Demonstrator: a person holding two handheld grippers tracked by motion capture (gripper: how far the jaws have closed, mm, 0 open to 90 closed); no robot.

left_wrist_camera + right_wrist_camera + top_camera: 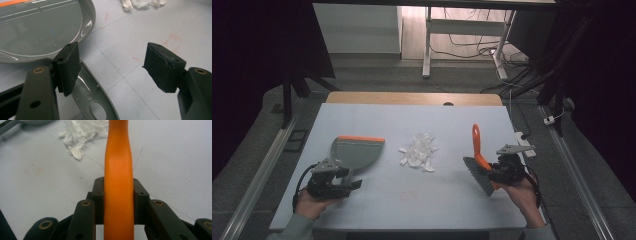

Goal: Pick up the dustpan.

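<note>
The right gripper pinches the orange brush handle at 4 o'clock on the tabletop; the left gripper, fingers spread, hovers over the grey dustpan handle at 8 o'clock. The paper scraps lie central. An unheld dustpan could skid when swept against. Bristle contact is hard to judge
</note>
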